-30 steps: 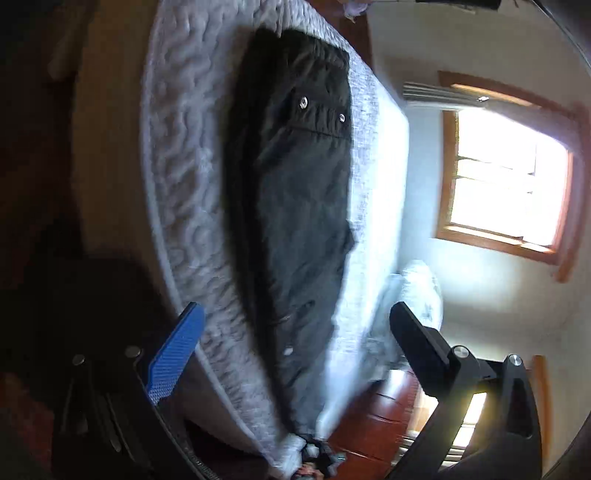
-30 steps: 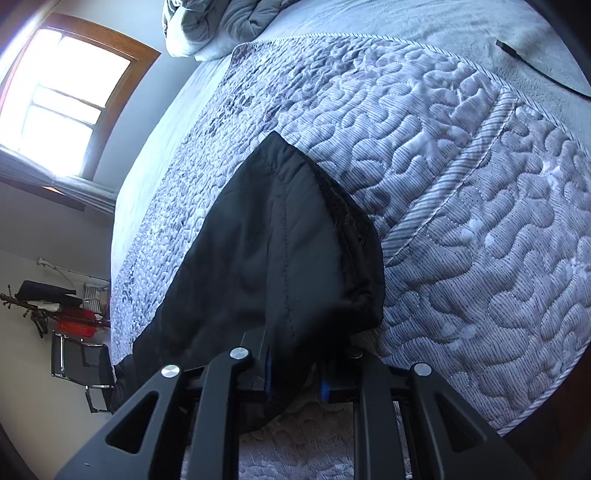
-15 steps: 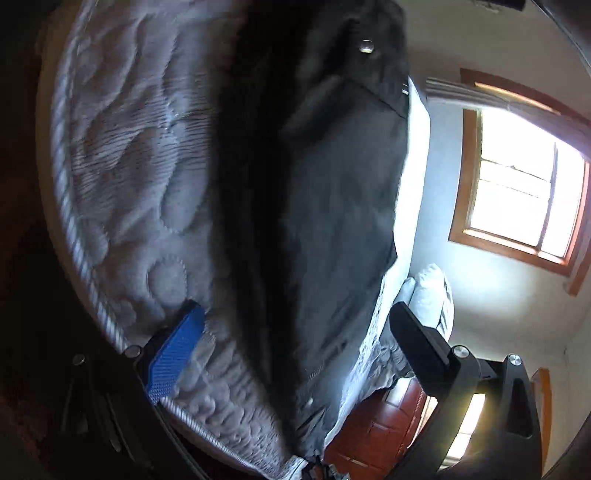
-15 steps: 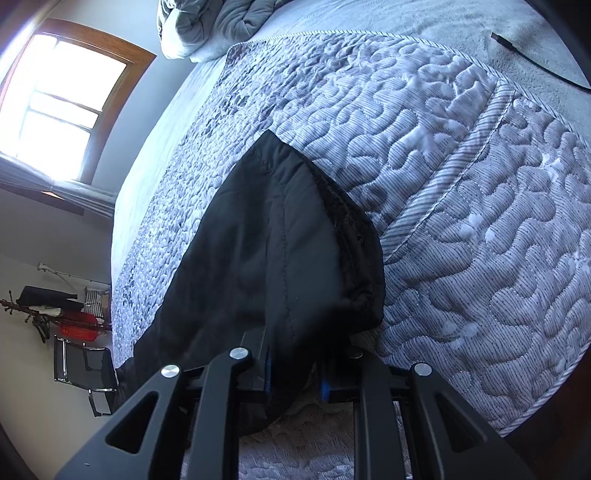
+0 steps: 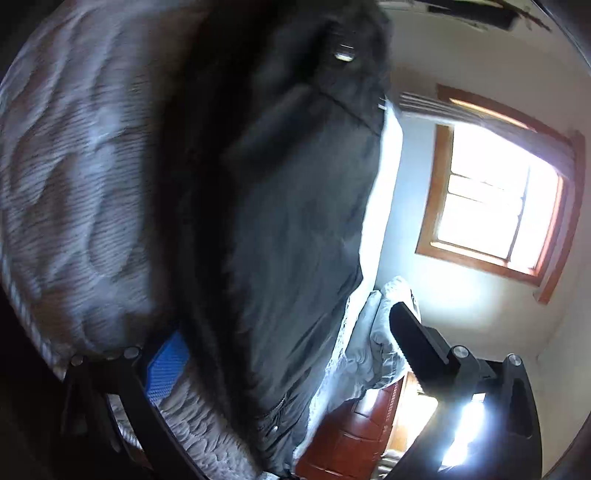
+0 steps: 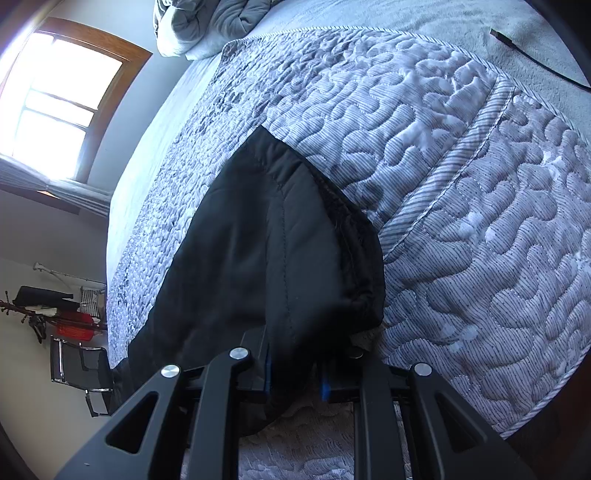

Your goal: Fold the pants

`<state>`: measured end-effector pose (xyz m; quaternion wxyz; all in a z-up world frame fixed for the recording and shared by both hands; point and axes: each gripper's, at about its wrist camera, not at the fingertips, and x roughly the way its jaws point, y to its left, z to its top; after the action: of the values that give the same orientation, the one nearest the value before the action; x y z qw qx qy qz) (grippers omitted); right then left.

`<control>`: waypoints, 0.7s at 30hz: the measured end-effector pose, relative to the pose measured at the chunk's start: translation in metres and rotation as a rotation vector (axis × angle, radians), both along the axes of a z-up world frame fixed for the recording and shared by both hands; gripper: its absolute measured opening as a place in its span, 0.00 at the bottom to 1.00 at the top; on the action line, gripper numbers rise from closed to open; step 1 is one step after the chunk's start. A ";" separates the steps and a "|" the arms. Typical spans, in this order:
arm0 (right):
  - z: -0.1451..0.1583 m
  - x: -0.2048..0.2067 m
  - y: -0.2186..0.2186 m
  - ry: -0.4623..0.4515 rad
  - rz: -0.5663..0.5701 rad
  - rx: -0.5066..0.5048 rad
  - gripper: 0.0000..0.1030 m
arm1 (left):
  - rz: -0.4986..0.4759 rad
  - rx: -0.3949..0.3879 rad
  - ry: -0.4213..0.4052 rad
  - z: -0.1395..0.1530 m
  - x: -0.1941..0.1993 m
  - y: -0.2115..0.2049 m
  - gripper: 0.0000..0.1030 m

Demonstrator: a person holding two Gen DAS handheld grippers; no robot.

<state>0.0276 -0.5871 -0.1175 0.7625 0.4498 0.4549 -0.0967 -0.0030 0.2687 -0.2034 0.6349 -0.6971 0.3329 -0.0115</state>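
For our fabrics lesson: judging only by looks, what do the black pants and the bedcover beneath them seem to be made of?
Pants: probably a smooth synthetic shell such as nylon or polyester, matte with a slight sheen, stitched in seams, with a fuzzier dark lining at the edge; metal-looking snaps show in the left wrist view.
Bedcover: quilted woven cloth, likely cotton or a blend, with fine stripes and puffy meandering stitching.

Bed with grey quilted coverlet (image 6: 461,177), ahead of the tongs. Grey bundled bedding (image 6: 218,18) at its far end. Wood-framed window (image 6: 62,96), bright daylight, upper left; pale walls. Black chair (image 6: 81,369) and red item, lower left. Black cable (image 6: 535,59), far right.
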 end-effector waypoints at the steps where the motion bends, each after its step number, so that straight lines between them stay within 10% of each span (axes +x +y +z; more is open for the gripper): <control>1: -0.001 0.000 0.000 0.003 -0.001 0.001 0.17 | -0.015 0.038 -0.003 0.005 0.003 -0.003 0.93; 6: -0.001 0.003 0.001 0.009 0.002 -0.007 0.17 | -0.076 0.176 0.111 0.005 0.008 -0.006 0.26; 21: 0.024 0.014 -0.013 -0.058 -0.005 -0.056 0.17 | -0.069 0.169 0.013 0.012 0.029 -0.025 0.08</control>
<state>0.0415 -0.6004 -0.0935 0.7874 0.4320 0.4287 -0.0982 0.0261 0.2436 -0.1911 0.6887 -0.6292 0.3604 -0.0008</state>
